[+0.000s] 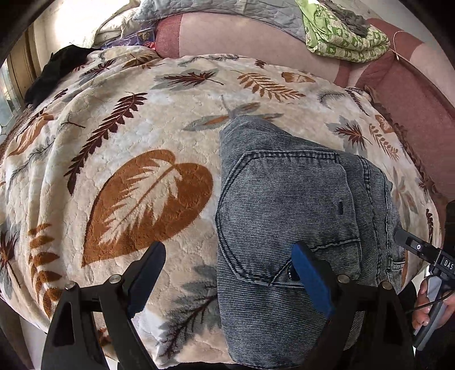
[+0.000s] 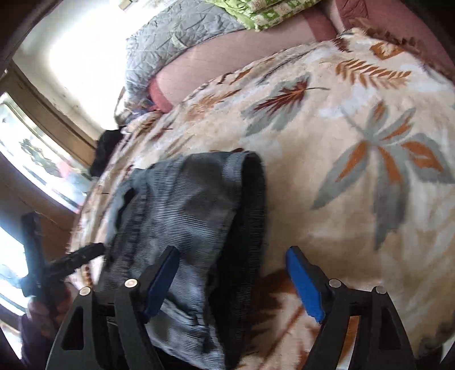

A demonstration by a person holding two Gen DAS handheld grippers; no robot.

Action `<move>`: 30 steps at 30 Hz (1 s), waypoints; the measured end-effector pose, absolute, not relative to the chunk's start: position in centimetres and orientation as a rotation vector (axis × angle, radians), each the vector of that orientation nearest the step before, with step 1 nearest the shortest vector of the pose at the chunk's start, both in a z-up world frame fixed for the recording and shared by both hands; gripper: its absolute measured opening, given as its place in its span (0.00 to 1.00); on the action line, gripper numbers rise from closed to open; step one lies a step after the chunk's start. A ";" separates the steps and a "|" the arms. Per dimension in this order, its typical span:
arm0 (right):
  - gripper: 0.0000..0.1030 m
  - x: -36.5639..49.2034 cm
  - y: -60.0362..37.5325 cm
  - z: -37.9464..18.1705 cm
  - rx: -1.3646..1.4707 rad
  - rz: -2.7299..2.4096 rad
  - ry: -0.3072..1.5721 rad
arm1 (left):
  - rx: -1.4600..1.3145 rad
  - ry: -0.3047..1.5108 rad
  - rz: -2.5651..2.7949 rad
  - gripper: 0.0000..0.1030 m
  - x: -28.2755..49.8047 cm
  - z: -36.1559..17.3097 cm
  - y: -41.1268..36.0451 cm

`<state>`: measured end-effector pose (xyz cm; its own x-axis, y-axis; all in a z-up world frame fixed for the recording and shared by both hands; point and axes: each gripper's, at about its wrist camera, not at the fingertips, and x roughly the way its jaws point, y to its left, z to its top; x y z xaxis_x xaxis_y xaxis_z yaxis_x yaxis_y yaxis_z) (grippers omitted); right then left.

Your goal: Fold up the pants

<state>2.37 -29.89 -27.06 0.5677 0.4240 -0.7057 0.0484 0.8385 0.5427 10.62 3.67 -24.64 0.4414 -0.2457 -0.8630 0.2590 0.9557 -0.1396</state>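
Observation:
Grey-blue denim pants [image 1: 287, 205] lie folded on a cream blanket with a leaf pattern [image 1: 136, 133], back pocket facing up. My left gripper [image 1: 227, 273] is open and empty, hovering over the pants' left edge near the bed's front. In the right wrist view the pants [image 2: 193, 216] lie as a folded bundle with a dark waistband along the right side. My right gripper [image 2: 231, 273] is open and empty above the pants' near end. This view is blurred. The other gripper shows at the right edge of the left wrist view [image 1: 423, 250] and at the left of the right wrist view [image 2: 71, 259].
A pink sheet [image 1: 244, 34] covers the bed beyond the blanket. A green patterned quilt [image 1: 341, 37] and a grey quilt [image 1: 199, 8] lie at the back. A black garment [image 1: 54, 74] sits at the far left by a window [image 2: 37, 159].

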 end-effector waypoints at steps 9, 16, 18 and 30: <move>0.81 4.0 -24.9 -27.4 0.491 0.370 0.990 | -0.034 1.116 -0.388 0.88 10.9 -26.3 3.1; 0.54 3.4 -24.1 -27.5 0.433 0.336 0.934 | -0.035 1.086 -0.440 0.64 10.9 -25.8 1.9; 0.40 3.0 -23.5 -26.9 0.386 0.332 0.914 | -0.003 1.068 -0.445 0.54 10.5 -25.4 1.4; 0.34 5.0 -20.8 -18.6 0.181 0.382 0.725 | 0.033 0.897 -0.440 0.33 12.3 -17.7 1.9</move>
<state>5.04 -20.75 -18.58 0.6834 0.4005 -0.6104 -0.2770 0.9158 0.2907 12.33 1.87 -17.74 0.5409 -0.3569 -0.7616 0.3837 0.9105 -0.1541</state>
